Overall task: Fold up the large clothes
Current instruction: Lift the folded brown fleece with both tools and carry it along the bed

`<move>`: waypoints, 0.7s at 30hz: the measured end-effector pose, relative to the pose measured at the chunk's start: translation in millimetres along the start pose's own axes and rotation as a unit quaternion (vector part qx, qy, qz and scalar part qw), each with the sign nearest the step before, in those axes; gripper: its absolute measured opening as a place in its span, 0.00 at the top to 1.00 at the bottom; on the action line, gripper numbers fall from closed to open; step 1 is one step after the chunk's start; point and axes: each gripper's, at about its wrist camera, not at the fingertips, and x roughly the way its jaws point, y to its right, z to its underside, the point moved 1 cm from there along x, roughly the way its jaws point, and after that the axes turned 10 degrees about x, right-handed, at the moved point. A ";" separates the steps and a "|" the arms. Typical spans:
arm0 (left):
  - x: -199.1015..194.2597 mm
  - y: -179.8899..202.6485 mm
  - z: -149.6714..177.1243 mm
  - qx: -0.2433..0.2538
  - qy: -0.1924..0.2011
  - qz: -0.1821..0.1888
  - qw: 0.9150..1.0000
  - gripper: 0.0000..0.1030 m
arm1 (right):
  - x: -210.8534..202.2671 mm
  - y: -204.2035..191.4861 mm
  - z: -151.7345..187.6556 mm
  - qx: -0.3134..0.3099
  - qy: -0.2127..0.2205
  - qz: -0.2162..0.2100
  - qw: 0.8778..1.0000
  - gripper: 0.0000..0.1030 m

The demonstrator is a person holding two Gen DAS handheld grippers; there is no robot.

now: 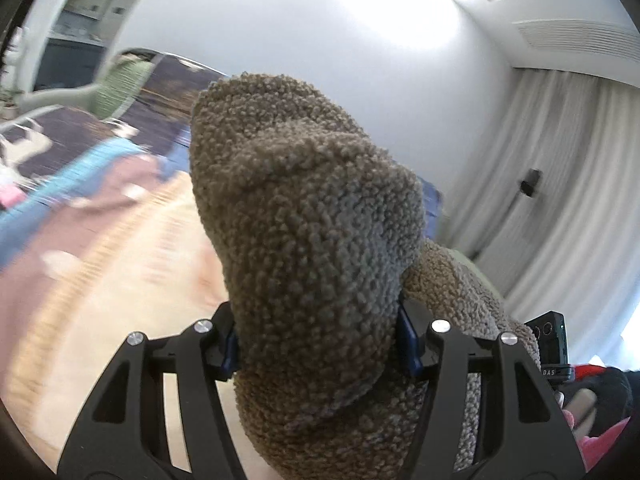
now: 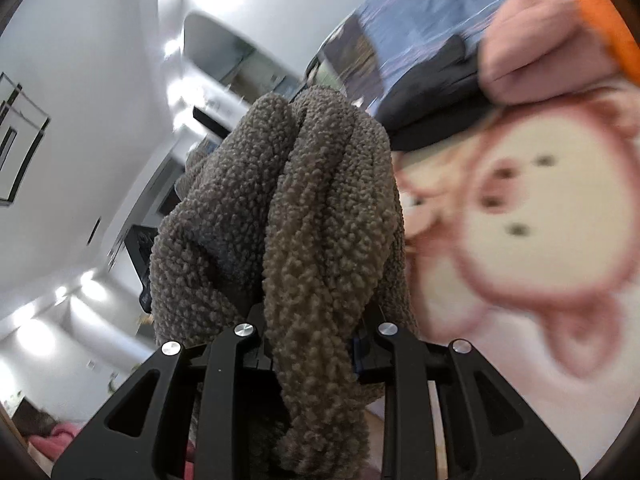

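A thick brown fleece garment (image 1: 308,224) fills the middle of the left wrist view. My left gripper (image 1: 320,352) is shut on a wide bunched fold of it, and the cloth stands up past the fingertips and hides them. In the right wrist view the same fleece (image 2: 316,216) rises as twisted rolls, with my right gripper (image 2: 316,348) shut on a narrower bundle. The other gripper's black body (image 1: 554,344) shows at the right edge of the left wrist view, beside more fleece.
Below lies a bed with a peach cartoon-print cover (image 2: 532,216), blurred. A pink folded garment (image 2: 540,52) and a dark one (image 2: 432,92) lie on it. Blue and mauve cloth (image 1: 80,176) is at the left. White curtains (image 1: 560,184) hang at the right.
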 end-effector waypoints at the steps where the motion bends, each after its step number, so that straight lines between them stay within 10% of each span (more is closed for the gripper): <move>1: -2.5 -8.3 -6.5 0.002 0.000 -0.011 1.000 0.41 | 14.0 -3.4 -8.8 -0.002 -0.007 -0.005 1.000 0.75; 13: 35.4 -141.5 -157.9 0.017 0.013 -0.114 0.993 0.41 | 175.9 -42.0 -174.3 -0.032 -0.018 -0.030 0.999 0.75; 21: 154.0 -241.0 -211.0 0.005 -0.019 -0.168 0.986 0.41 | 263.8 -10.5 -248.0 -0.001 -0.020 0.002 1.000 0.75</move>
